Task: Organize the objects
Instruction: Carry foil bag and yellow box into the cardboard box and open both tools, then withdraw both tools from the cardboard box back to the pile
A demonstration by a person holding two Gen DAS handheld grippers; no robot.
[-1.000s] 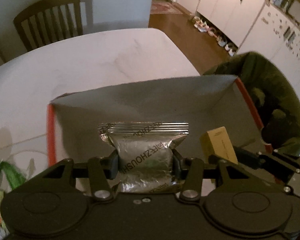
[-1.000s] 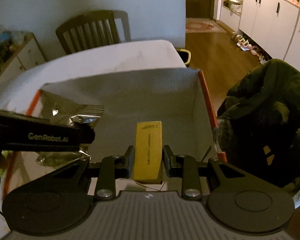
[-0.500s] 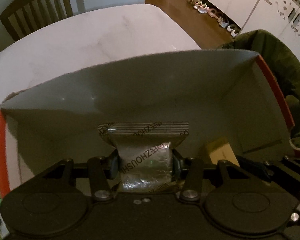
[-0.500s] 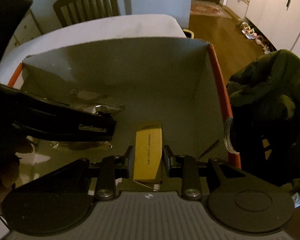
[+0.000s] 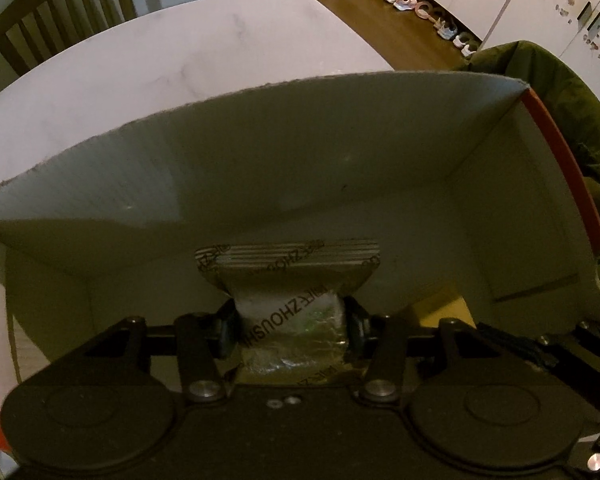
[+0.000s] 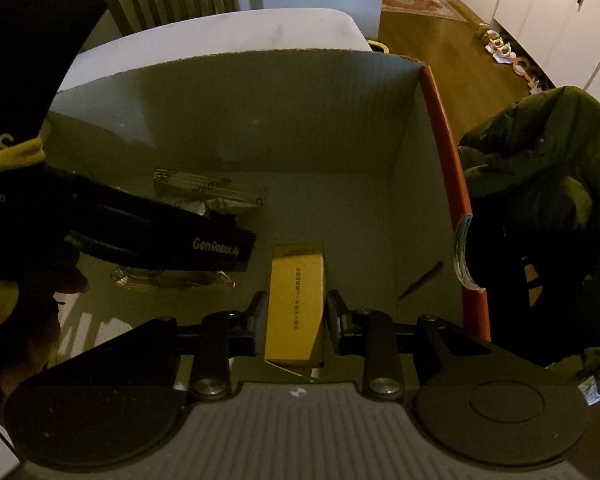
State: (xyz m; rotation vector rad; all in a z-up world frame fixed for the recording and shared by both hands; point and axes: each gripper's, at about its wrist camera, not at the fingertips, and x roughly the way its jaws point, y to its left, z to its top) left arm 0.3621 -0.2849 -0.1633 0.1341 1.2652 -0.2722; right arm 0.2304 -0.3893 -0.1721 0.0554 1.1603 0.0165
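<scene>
My left gripper (image 5: 290, 322) is shut on a silver foil pouch (image 5: 288, 280) with black lettering, held low inside an open cardboard box (image 5: 260, 152) with red-taped edges. My right gripper (image 6: 296, 316) is shut on a small yellow box (image 6: 296, 300), also inside the cardboard box (image 6: 260, 112), to the right of the pouch. In the right wrist view the left gripper's black body (image 6: 160, 236) crosses from the left, with the foil pouch (image 6: 208, 188) showing past it. A corner of the yellow box (image 5: 444, 308) shows at the right of the left wrist view.
The box stands on a white marble-look table (image 5: 172, 64). A wooden chair (image 5: 60, 16) is behind the table. A dark green jacket (image 6: 540, 184) hangs over something just right of the box. A person's hand and dark sleeve (image 6: 24, 60) hold the left gripper.
Both grippers have moved forward and down into the cardboard box with their objects still held. The box walls now fill most of both views.
</scene>
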